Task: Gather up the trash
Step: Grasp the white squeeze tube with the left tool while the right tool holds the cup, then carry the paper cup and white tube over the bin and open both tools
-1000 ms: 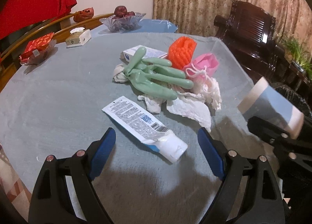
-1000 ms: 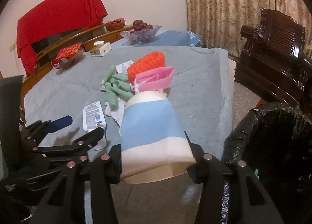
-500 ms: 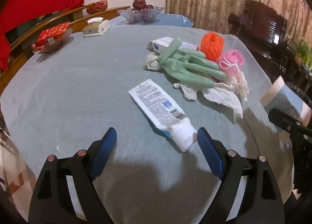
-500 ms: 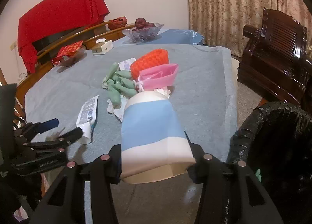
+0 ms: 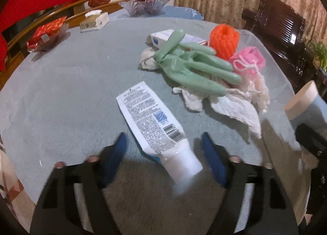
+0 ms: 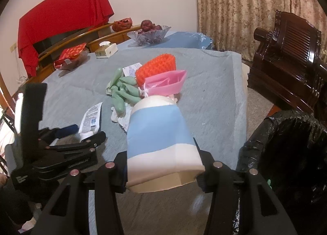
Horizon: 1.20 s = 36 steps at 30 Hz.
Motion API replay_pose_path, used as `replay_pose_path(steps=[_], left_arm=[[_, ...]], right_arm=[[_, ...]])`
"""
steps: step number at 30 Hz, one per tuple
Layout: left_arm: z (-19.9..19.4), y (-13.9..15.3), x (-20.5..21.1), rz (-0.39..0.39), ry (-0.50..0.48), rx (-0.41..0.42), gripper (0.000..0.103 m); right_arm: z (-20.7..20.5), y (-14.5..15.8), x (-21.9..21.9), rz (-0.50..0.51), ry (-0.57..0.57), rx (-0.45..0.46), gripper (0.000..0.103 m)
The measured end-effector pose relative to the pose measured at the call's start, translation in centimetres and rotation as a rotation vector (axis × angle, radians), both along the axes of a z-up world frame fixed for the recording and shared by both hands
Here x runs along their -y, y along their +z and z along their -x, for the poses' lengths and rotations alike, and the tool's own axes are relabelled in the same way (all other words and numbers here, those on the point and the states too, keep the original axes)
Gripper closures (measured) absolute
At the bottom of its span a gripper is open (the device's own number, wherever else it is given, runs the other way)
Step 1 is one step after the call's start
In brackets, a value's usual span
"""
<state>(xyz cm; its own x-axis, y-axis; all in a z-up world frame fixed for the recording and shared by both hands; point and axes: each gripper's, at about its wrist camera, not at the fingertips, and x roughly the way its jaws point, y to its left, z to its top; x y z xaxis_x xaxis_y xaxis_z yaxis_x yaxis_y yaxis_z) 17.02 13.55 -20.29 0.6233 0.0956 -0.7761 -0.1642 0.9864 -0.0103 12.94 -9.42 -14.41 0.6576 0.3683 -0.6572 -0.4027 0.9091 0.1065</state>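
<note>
My left gripper [image 5: 163, 149] is open, its blue pads on either side of the cap end of a white toothpaste tube [image 5: 155, 124] lying on the grey table cloth [image 5: 61, 96]. Beyond it lies a heap: a green rubber glove [image 5: 194, 67], crumpled white tissues [image 5: 235, 108], an orange foam net [image 5: 224, 38], a pink pouch [image 5: 249, 59] and a small white box [image 5: 163, 35]. My right gripper [image 6: 161, 161] is shut on a blue-and-cream paper cup [image 6: 159, 136], held above the table's near edge. The left gripper [image 6: 67, 145] also shows in the right wrist view, around the tube [image 6: 91, 118].
A black-lined trash bin [image 6: 286, 149] stands at the right, beside the table. At the table's far side are a glass fruit bowl [image 5: 146, 5], a tissue box [image 5: 94, 20] and a red snack packet [image 5: 47, 32]. A dark wooden chair [image 6: 286, 55] stands at the right.
My left gripper has moved forward so the tube's cap end now lies between its pads, which stand a little closer together. The right gripper still holds the cup.
</note>
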Motion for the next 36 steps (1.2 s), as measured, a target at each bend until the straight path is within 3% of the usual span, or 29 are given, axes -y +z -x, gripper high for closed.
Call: replay_pose_path(steps=[4, 10, 20, 28, 36], left_arm=[[0.3, 0.1, -0.4, 0.017, -0.012, 0.010, 0.069], [1.2, 0.8, -0.8, 0.042, -0.013, 0.032, 0.070], [3.2, 4.8, -0.9, 0.036, -0.028, 0.113, 0.070], [3.5, 7.7, 1.9, 0.039, -0.096, 0.175, 0.070], [2.9, 10.1, 6.5, 0.058, -0.201, 0.227, 0.070]], right_arm=[[0.0, 0.1, 0.0, 0.001, 0.003, 0.004, 0.054], [0.2, 0.9, 0.2, -0.007, 0.003, 0.021, 0.054], [0.7, 2.8, 0.8, -0.034, -0.004, 0.055, 0.054], [1.2, 4.8, 2.2, -0.068, -0.033, 0.092, 0.054], [2.2, 7.0, 6.8, -0.091, -0.125, 0.136, 0.054]])
